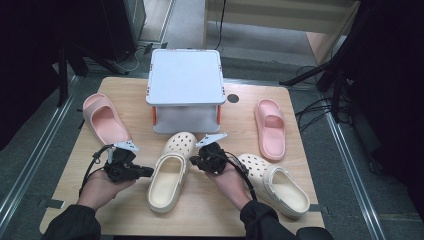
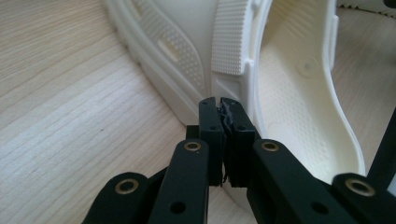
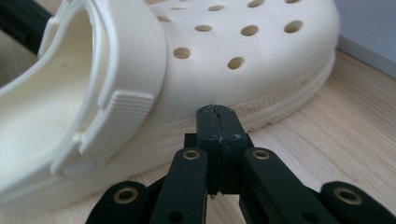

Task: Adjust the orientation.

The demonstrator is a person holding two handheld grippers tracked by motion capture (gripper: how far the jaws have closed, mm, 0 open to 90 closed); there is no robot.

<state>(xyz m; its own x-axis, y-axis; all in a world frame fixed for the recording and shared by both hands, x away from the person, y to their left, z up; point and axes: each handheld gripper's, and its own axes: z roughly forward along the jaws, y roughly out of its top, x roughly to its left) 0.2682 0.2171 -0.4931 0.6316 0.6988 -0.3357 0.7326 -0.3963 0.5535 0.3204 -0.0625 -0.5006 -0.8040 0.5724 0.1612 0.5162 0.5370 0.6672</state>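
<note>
- A pale wooden worktop (image 1: 125, 210) stands on grey flooring, with dark stands and cables around its far edges.
- The left tool (image 1: 145, 171) has its jaws pressed together with nothing between them; in the left gripper view its tip sits right at the side wall of the cream clog (image 2: 289, 93), by the ribbed heel strap, probably to brace or nudge it rather than lift it.
- The right tool (image 1: 192, 161) is likewise pressed shut and empty (its tip meets the sole edge of that clog below the holed toe), so the shoe (image 1: 171, 172) lies flanked from both sides, mid-worktop, toe towards the box.
- A second cream clog (image 1: 277, 186) lies just right of the right hand, seemingly waiting its turn.
- Two pink slides are set well apart, one at the left (image 1: 105, 120) and one at the right (image 1: 270, 127).
- One grey lidded box (image 1: 185, 80) stands at the back centre.
- Count: two clogs, two slides, one box, two tools.
</note>
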